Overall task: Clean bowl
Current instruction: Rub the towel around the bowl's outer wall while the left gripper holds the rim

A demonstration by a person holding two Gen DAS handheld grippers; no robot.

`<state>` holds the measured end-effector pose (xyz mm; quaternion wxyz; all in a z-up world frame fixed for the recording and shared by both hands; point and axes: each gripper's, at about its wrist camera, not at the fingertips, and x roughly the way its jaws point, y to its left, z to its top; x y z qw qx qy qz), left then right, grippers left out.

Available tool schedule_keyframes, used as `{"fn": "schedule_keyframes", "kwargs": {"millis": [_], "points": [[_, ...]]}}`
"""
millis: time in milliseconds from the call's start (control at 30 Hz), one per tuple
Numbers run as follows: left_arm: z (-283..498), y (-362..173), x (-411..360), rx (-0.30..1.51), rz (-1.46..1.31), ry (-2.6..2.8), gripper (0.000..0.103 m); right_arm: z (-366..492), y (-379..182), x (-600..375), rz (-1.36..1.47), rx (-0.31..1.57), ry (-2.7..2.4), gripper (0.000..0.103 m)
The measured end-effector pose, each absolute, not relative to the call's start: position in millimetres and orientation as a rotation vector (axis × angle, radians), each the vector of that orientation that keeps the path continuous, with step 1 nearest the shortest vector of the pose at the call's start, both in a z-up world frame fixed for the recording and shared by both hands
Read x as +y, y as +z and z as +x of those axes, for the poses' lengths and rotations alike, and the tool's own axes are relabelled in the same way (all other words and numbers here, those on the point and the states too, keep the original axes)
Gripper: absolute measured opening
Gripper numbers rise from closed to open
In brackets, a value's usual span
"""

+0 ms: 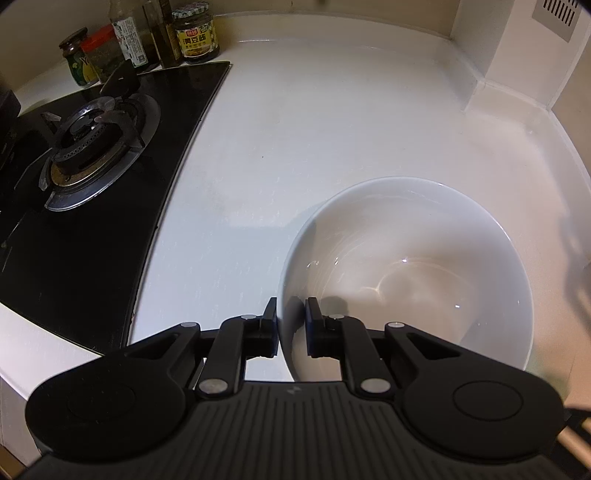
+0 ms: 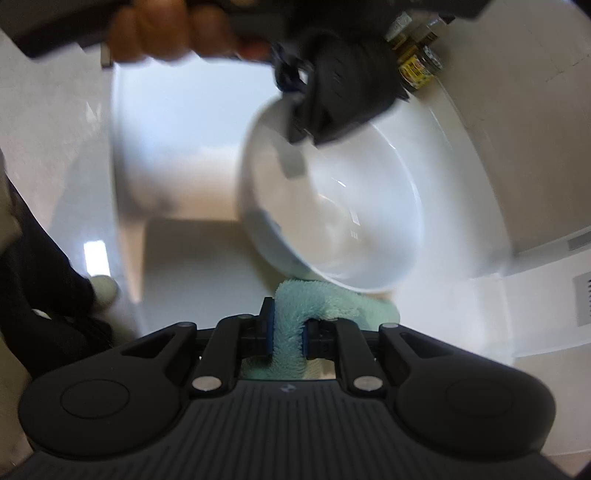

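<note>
Worktop: a white, glossy kitchen counter point(image 1: 314, 140) runs back to a pale wall and a boxed corner; its bare surface fills most of the left wrist view.
Hob: a black glass gas hob point(image 1: 92, 229) is set into the counter on the left, with a round metal burner point(image 1: 92, 140) under a black pan support.
Bowl: a large, round white ceramic bowl point(image 1: 424, 266) stands on the counter to the right of the hob, well apart from it; its inside is shiny with small glints.
Left gripper: the black two-finger left gripper point(image 1: 291, 325) grips the near rim of the bowl, one finger outside the wall and one inside, the wall pinched between the blue-edged pads. In the right wrist view a person's hand point(image 2: 170, 33) holds it from above, blurred.
Right gripper: the black right gripper point(image 2: 288, 336) is clamped on a fluffy mint-green cloth point(image 2: 314, 306), which bulges up between the blue pads.
Cloth position: it lies just beside the lower outside of the bowl in the right wrist view; whether it touches the bowl cannot be told, as that picture is blurred.
Jars: a cluster of dark glass jars and bottles point(image 1: 147, 40) stands at the back of the counter behind the hob, one with a yellow label.
</note>
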<state>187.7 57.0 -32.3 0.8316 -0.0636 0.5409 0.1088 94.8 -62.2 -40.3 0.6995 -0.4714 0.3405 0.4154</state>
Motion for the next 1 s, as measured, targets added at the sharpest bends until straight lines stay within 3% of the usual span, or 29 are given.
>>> {"fn": "schedule_keyframes", "kwargs": {"millis": [500, 733, 1000], "points": [[189.7, -29.6, 74.0, 1.227, -0.217, 0.127, 0.014, 94.0, -18.1, -47.9, -0.584, 0.702, 1.016, 0.009], [225.1, -28.5, 83.5, 1.259, -0.126, 0.052, 0.008, 118.1, 9.8, -108.8, -0.813, 0.795, 0.805, 0.009], [225.6, -29.6, 92.4, 1.289, -0.203, 0.061, 0.005, 144.5, -38.6, -80.0, -1.053, 0.743, 0.793, 0.009]]}}
